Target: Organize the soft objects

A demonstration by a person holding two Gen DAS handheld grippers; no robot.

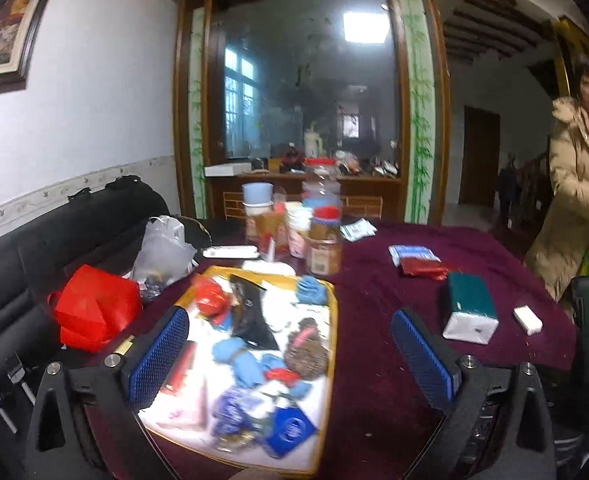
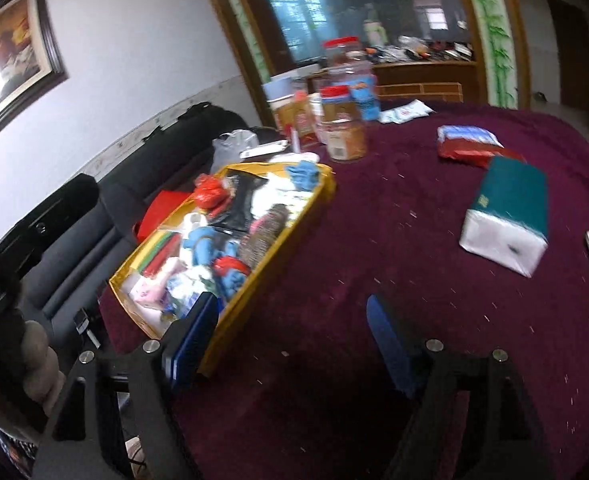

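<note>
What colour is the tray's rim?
Yellow rim on the tray; clearest in the right wrist view.

Left wrist cam: you're looking fwd between the left gripper (image 1: 290, 360) fingers, held level over the near table edge, facing the glass-fronted cabinet (image 1: 306, 92) on the far wall.
Left nearness: close above the yellow tray (image 1: 331, 344); it fills the lower centre betw. the blue pads.
Right wrist cam: you look fwd along the right gripper (image 2: 294, 344), rolled so the room tilts, aimed across the maroon tablecloth (image 2: 374, 240).
Right nearness: a bit further back; tray sits left of centre, its near corner by the left pad.
Shared: both see tray, jars (image 1: 324, 240), green tissue pack (image 1: 471, 310), black sofa (image 1: 74, 232), cabinet.
Only left cam: woman in a tan coat (image 1: 574, 200) at right edge.
</note>
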